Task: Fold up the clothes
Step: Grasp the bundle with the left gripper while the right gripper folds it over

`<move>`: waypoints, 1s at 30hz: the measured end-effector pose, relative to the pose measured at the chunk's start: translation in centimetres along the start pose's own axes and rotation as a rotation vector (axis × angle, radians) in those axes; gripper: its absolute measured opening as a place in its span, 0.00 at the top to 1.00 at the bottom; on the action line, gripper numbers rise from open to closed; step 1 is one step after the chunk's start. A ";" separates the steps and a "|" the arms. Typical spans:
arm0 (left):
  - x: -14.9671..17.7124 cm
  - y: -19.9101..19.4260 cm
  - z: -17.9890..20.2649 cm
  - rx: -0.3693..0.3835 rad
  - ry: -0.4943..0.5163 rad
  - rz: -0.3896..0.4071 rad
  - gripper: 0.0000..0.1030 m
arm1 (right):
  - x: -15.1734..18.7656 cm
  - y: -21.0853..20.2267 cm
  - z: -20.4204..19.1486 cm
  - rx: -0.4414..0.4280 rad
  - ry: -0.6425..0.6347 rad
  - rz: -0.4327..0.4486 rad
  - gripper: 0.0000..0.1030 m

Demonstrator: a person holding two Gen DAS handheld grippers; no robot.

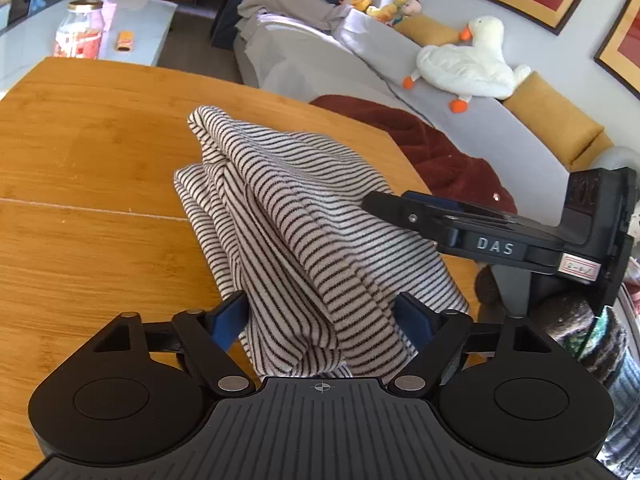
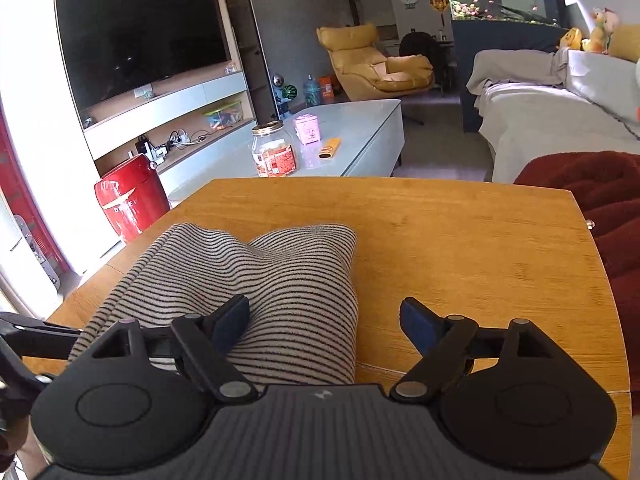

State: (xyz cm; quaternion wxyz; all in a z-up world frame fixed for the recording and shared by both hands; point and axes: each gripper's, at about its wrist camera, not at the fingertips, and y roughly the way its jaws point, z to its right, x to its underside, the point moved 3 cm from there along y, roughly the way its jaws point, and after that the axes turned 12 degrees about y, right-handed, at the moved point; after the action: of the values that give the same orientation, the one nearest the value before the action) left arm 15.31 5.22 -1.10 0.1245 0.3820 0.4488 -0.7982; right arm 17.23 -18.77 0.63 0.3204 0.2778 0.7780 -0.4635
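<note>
A black-and-white striped garment (image 1: 288, 200) lies bunched in thick folds on the wooden table (image 1: 100, 160). My left gripper (image 1: 320, 312) straddles the near end of the bunch. The cloth fills the gap between its blue pads and rises toward the camera, but the jaws stand wide and I see no pinch. From the right side, my right gripper (image 1: 384, 200) reaches over the garment. In the right wrist view the right gripper (image 2: 324, 320) is open: its left finger (image 2: 230, 320) rests on the striped garment (image 2: 280, 264), and its right finger (image 2: 416, 320) is over bare table (image 2: 480, 240).
A dark red blanket (image 1: 440, 152) hangs off the table's far right edge, with a grey sofa (image 1: 460, 96) and a white plush duck (image 1: 468, 64) behind it. Beyond the table are a low white coffee table (image 2: 360, 128) with a jar (image 2: 274, 152), and a red mini fridge (image 2: 132, 200).
</note>
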 end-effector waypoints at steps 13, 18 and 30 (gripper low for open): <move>0.5 -0.9 -0.6 0.046 -0.057 0.053 0.44 | 0.4 -1.3 0.0 0.002 -0.012 -0.027 0.15; -0.7 -1.9 -0.4 0.121 -0.079 0.118 0.45 | -0.3 -1.9 0.6 -0.032 0.051 -0.023 0.11; 0.9 0.0 -1.3 0.060 -0.081 0.064 0.41 | 1.1 -2.6 1.7 -0.043 0.121 -0.073 0.02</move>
State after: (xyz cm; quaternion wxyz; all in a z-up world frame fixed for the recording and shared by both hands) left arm 15.31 6.38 -2.16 0.1565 0.3673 0.4066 -0.8217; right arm 15.04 -21.21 0.62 0.2617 0.2697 0.8155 -0.4403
